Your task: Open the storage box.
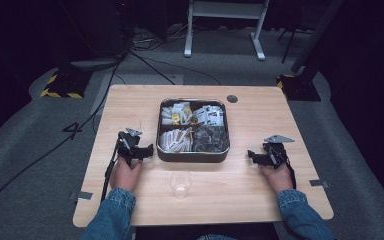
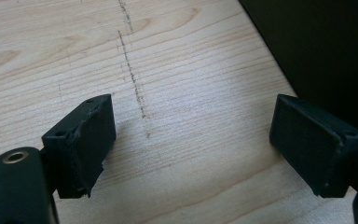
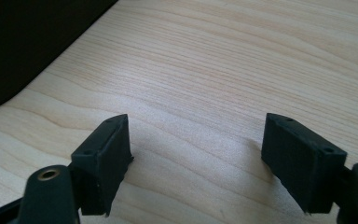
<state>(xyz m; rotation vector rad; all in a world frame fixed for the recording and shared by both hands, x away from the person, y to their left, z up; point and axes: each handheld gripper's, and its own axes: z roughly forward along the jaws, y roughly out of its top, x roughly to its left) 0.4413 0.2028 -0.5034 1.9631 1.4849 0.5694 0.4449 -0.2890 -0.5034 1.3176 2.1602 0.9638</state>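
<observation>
Nearest the person, two denim sleeves (image 1: 111, 212) come in over the front edge of the wooden bench (image 1: 260, 190). Between the forearms, close to that edge, a clear plastic cup (image 1: 180, 183) stands upright with its mouth up; it sits between the two tongs and a little nearer the person than either, touching neither.

The left hand (image 1: 125, 173) holds the left tongs (image 1: 141, 151), resting low over the bench just beside the left wall of the tin. In the left gripper view the left tongs (image 2: 191, 140) are spread wide, with bare wood grain and a faint dotted pencil line between the pads; the dark wall of the tin rises at the upper right, close to the right-hand pad. Nothing is gripped. The foam on the left-hand pad (image 2: 87, 144) looks torn along its edge.

The right hand (image 1: 279, 176) holds the right tongs (image 1: 254, 156), set well apart from the tin's right side, with a grey three-cornered plate on top. In the right gripper view the right tongs (image 3: 196, 154) are likewise wide and hold nothing, only bare bench between them, with the bench edge and dark floor at the upper left.

Farther on, at the middle of the bench, lies a squarish metal tin (image 1: 159, 131) with rounded corners, lying flat and open-topped, its sides square with the bench edges. It is divided into compartments filled with small packets and sachets, mostly white, some dark; the print is too small to read.

Beyond the tin, a round dark grommet (image 1: 232, 99) sits near the far edge of the bench. Past the bench, cables (image 1: 145, 62) run across the grey floor toward a white frame (image 1: 225, 25).
</observation>
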